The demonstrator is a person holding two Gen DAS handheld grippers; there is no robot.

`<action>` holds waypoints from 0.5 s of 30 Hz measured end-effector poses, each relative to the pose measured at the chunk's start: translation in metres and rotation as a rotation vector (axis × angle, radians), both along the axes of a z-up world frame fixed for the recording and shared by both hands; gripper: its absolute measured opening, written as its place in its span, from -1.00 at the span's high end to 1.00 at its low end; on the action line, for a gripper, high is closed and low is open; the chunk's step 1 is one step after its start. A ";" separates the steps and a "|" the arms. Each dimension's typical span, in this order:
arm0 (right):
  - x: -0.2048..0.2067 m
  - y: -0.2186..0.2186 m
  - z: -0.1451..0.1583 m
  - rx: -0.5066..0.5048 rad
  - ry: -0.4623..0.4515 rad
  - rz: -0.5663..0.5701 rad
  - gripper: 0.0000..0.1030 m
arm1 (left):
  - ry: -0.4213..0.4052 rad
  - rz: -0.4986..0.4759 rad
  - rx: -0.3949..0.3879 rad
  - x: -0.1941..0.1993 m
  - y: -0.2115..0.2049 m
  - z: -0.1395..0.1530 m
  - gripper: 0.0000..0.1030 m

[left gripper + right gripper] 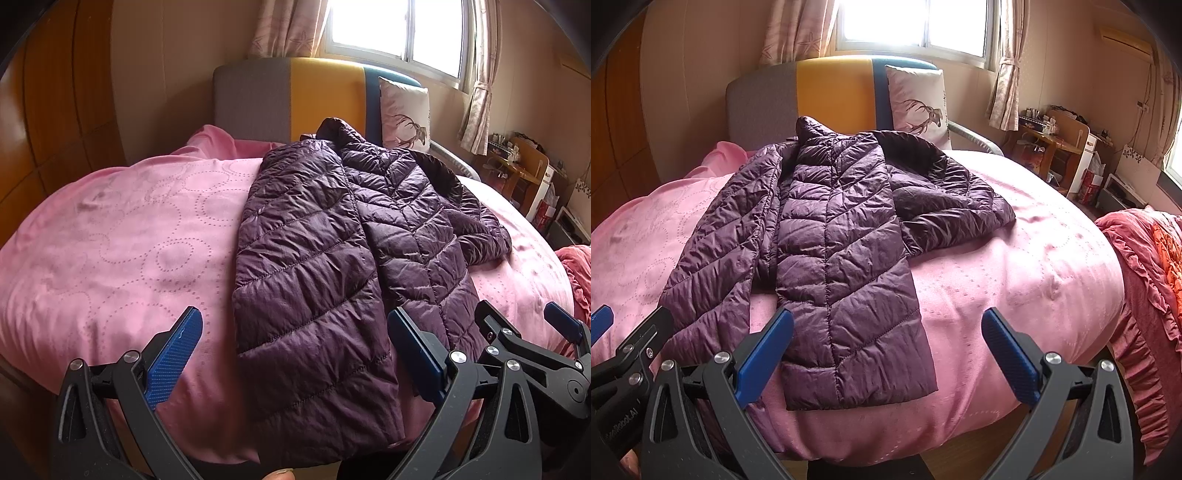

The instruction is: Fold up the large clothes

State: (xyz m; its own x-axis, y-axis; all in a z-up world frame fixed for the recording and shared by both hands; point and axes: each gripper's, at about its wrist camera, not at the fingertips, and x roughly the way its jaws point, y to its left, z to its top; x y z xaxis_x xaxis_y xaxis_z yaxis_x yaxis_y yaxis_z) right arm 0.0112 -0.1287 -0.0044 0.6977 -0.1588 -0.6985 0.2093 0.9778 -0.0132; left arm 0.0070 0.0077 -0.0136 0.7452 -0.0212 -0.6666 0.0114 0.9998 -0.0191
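From the left wrist camera, the left gripper [295,347] hangs over the near edge of the bed [110,258], its blue-padded fingers spread wide and holding nothing. A purple quilted jacket [314,240] lies on the pink bedspread, running from the near edge up toward the headboard [288,99], with one front panel folded over the body. The right gripper [524,325] shows at the lower right, just beside the jacket's hem, fingers also apart. A deer-print pillow [404,114] leans against the headboard's far right corner.

From the right wrist camera, the right gripper [886,347] hovers above the near edge with its fingers spread and empty; the jacket [842,251] hem lies between them. The left gripper [631,325] enters at the lower left, beside the jacket's left sleeve. A red ruffled blanket [1145,288] sits beyond the bed's right edge.
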 end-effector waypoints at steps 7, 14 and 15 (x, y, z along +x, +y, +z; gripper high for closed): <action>0.000 0.000 -0.001 0.000 0.002 0.002 -0.96 | 0.002 0.001 -0.001 0.000 0.000 0.000 -0.92; 0.001 0.001 -0.003 0.005 0.011 0.007 -0.96 | 0.007 -0.001 -0.002 -0.001 -0.001 -0.002 -0.92; 0.001 0.001 -0.004 0.006 0.012 0.008 -0.96 | 0.008 0.000 -0.003 -0.001 0.000 -0.003 -0.92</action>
State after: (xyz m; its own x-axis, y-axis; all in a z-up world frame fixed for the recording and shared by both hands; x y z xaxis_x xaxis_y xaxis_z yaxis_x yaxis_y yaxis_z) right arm 0.0123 -0.1281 -0.0080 0.6903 -0.1492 -0.7080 0.2016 0.9794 -0.0098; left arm 0.0061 0.0074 -0.0162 0.7399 -0.0239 -0.6723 0.0117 0.9997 -0.0226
